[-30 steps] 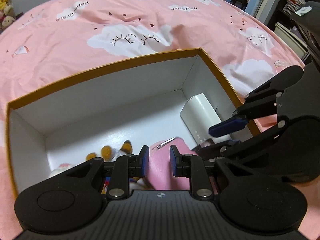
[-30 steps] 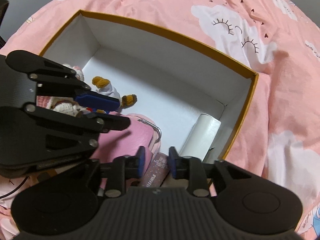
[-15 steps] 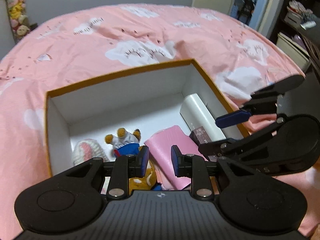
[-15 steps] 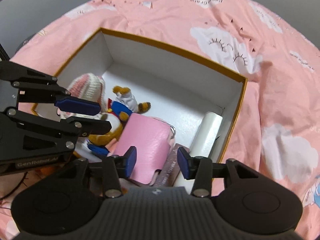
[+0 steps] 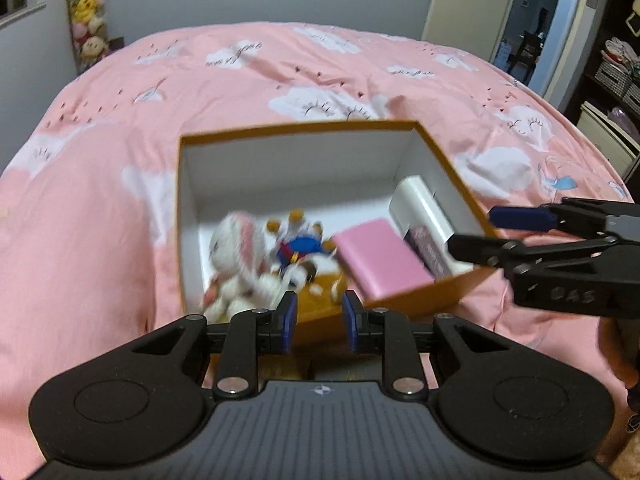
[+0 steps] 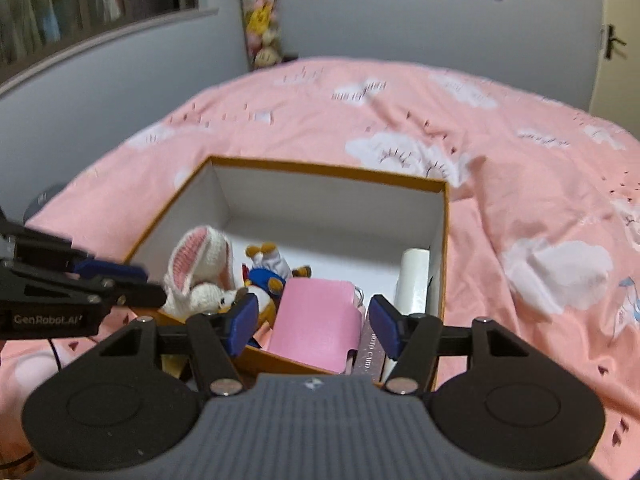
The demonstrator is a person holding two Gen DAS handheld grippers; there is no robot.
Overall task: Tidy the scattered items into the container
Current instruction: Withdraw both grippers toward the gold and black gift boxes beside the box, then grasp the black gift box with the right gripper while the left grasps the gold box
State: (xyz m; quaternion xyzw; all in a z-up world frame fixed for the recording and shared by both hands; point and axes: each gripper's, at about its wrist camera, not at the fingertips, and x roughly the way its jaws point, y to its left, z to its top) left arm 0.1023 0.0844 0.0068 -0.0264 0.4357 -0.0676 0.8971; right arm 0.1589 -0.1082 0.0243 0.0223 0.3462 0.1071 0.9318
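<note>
An orange box with white inner walls [image 5: 300,160] [image 6: 332,208] sits on the pink bed. Inside lie a white knitted bunny [image 5: 236,248] [image 6: 200,264], a duck plush in blue [image 5: 300,246] [image 6: 264,276], a pink case [image 5: 380,260] [image 6: 316,320], a white cylinder [image 5: 420,208] [image 6: 412,276] and a purple card box [image 5: 432,252] [image 6: 370,350]. My left gripper [image 5: 318,322] is empty, jaws a narrow gap apart, in front of the box's near wall. My right gripper [image 6: 312,326] is open and empty above the near edge.
The pink cloud-print duvet [image 5: 280,72] [image 6: 520,160] covers the bed all around the box. A column of plush toys [image 5: 86,20] [image 6: 262,28] hangs on the far wall. A door [image 5: 472,0] and shelves [image 5: 616,64] stand at the right.
Both grippers have pulled back and up, out of the box. The right gripper's jaws have opened wide. The items stay in the box.
</note>
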